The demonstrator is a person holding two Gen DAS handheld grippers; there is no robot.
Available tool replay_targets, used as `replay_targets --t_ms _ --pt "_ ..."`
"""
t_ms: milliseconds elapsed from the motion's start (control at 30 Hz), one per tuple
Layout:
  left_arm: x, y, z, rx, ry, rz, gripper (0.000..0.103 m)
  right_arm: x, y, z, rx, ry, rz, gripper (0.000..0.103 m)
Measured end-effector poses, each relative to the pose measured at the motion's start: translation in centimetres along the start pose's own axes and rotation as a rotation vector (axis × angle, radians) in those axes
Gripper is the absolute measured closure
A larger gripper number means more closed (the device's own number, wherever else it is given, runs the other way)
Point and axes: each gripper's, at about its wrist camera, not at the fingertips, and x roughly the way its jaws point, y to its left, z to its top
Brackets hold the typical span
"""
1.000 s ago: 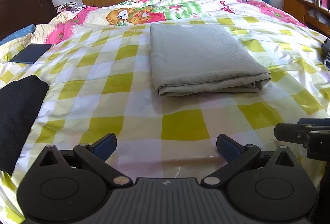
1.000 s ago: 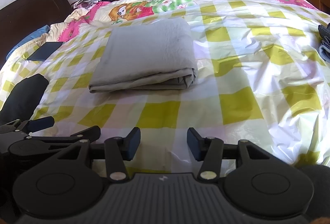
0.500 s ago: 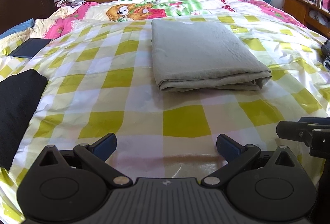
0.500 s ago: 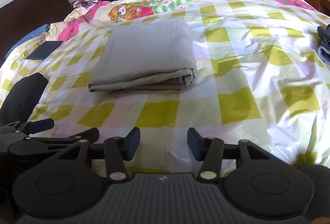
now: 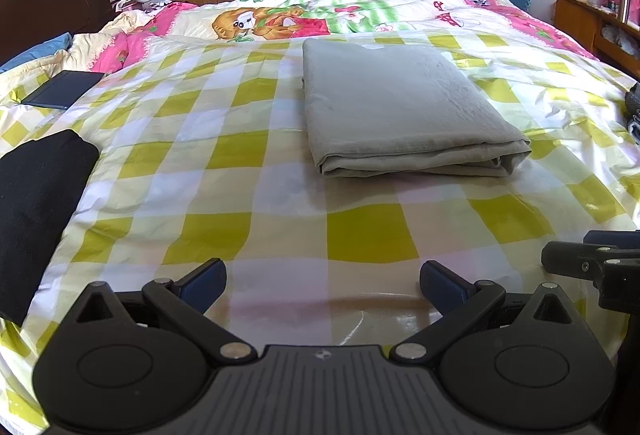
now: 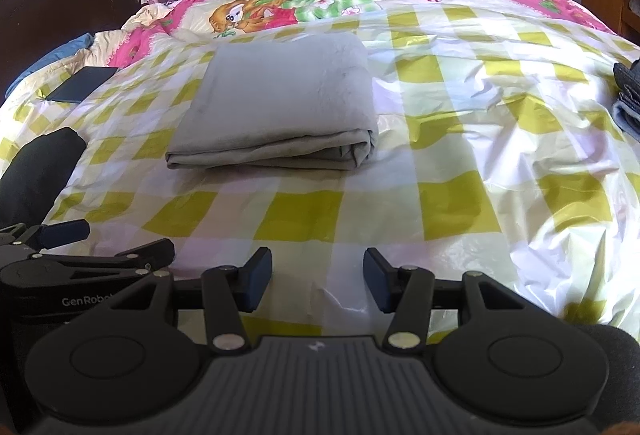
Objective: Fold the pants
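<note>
Grey-green pants (image 5: 400, 107) lie folded into a flat rectangle on the yellow-checked bed cover (image 5: 240, 155); they also show in the right wrist view (image 6: 280, 107). My left gripper (image 5: 323, 281) is open and empty, held low near the bed's near edge, well short of the pants. My right gripper (image 6: 318, 283) is open and empty, beside the left one, also short of the pants. The right gripper's tip (image 5: 580, 263) shows at the right of the left wrist view; the left gripper (image 6: 80, 255) shows at the left of the right wrist view.
A black folded garment (image 5: 36, 203) lies at the bed's left edge. A dark flat tablet-like object (image 5: 64, 89) lies far left. Folded dark clothes (image 6: 630, 95) sit at the right edge. A wooden headboard, wardrobe and door stand behind.
Both grippers have drawn back and tilted slightly, so the pants sit a little farther off. Nothing was taken hold of or let go.
</note>
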Motion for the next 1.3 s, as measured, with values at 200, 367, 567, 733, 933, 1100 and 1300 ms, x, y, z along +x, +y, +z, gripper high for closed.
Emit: replay_targets --t_ms 200,367,567,733,933,1100,1300 --pt "-0.2 0.1 -0.3 0.002 0.010 0.001 0.000 -0.1 0.1 -0.1 -0.010 0.006 -0.001 0.051" --pt "-0.5 0.1 -0.5 0.010 0.012 -0.001 0.000 -0.3 0.2 -0.2 -0.014 0.010 0.003 0.051" --pt "-0.7 0.0 -0.6 0.020 0.012 -0.008 0.000 -0.6 0.2 -0.3 -0.013 0.017 0.013 0.050" --pt "-1.1 -0.4 -0.8 0.035 0.013 -0.014 0.000 -1.1 0.4 -0.6 -0.013 0.022 0.020 0.050" --pt "-1.6 -0.5 -1.0 0.043 0.013 -0.019 0.000 -1.4 0.5 -0.9 -0.010 0.033 0.027 0.050" --pt "-1.9 -0.6 -1.2 0.051 0.016 -0.021 0.000 -1.9 0.6 -1.2 -0.009 0.042 0.034 0.050" --pt "-2.5 -0.9 -1.7 0.069 0.025 -0.031 0.000 -2.6 0.8 -1.6 -0.004 0.053 0.041 0.050"
